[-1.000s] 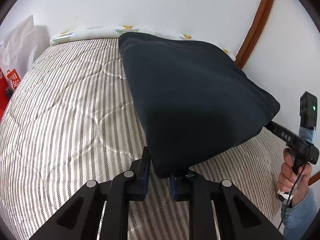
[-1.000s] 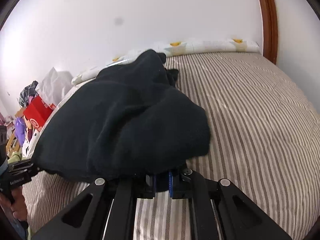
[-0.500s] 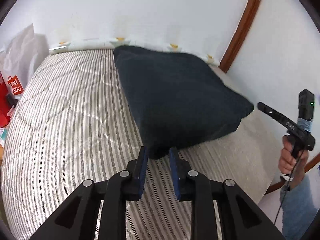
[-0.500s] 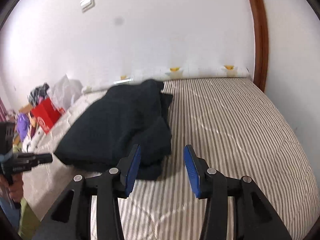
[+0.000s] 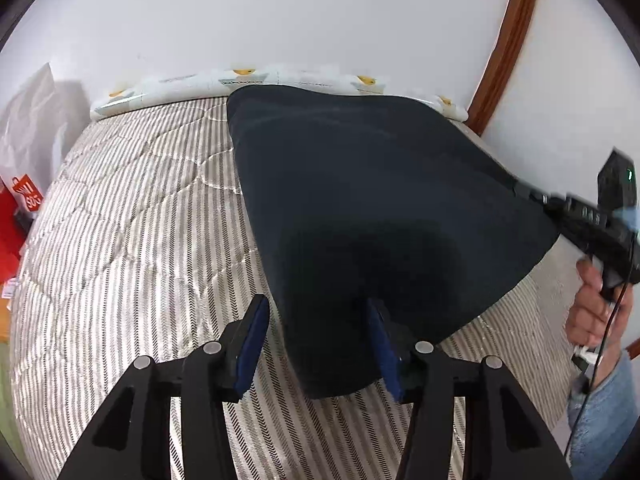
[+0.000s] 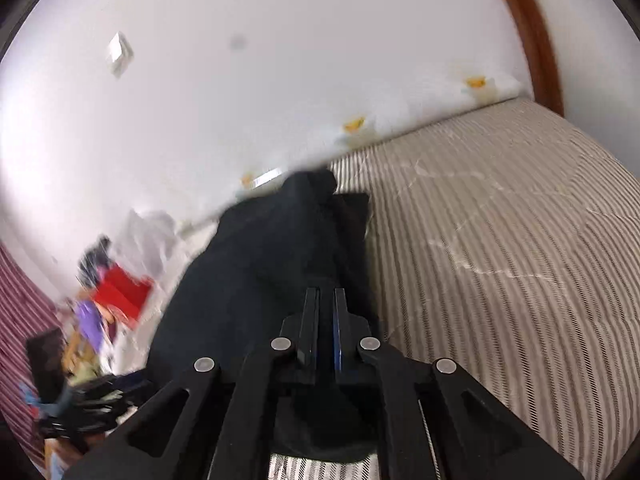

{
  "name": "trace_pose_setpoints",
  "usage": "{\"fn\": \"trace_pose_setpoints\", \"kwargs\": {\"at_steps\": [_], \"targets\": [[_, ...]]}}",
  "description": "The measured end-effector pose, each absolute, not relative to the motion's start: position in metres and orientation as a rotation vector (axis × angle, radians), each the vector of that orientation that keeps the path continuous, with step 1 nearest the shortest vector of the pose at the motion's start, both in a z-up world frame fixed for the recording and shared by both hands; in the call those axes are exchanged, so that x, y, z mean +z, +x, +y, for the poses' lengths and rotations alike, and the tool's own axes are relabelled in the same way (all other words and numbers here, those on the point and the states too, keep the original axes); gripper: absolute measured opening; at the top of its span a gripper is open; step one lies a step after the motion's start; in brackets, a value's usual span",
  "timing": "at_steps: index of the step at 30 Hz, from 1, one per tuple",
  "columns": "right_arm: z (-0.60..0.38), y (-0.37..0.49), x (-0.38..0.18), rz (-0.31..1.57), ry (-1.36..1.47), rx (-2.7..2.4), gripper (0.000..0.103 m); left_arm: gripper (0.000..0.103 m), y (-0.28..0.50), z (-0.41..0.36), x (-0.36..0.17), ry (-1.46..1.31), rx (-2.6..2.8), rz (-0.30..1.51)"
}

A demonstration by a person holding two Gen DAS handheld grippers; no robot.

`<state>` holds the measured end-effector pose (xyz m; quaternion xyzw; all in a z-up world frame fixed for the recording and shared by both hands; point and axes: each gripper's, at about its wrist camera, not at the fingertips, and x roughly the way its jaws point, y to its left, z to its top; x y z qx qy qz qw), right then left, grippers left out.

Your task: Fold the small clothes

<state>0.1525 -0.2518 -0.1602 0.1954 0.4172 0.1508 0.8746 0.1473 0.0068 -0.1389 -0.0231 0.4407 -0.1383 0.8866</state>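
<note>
Clothing here is one dark garment [image 5: 380,208], lying on one striped bed [image 5: 132,216]. Its near corner sits loose between the opening jaws of the left gripper [image 5: 316,344]. The right gripper [image 6: 327,320], one of two, is pinched shut above the cloth, apparently gripping nothing.

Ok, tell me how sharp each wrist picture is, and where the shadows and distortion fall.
Left wrist view: sharp; fisheye bows the striped quilted mattress and brown wooden frame; the dark navy folded garment turns almost black in shadow near the left gripper. Right wrist view: motion-blurred, worst over the red bag and clutter at left; the right gripper stays crisp.
</note>
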Motion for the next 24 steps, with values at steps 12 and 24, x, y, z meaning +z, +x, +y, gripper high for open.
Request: {"fn": "trace_pose_setpoints", "kwargs": {"at_steps": [12, 24], "targets": [[-0.223, 0.170, -0.137, 0.946, 0.174, 0.253, 0.014, 0.049, 0.192, 0.016, -0.118, -0.055, -0.257, 0.885], [-0.185, 0.281, -0.156, 1.111, 0.137, 0.215, 0.046, 0.052, 0.243, 0.010, -0.123, -0.047, -0.276, 0.906]]}}
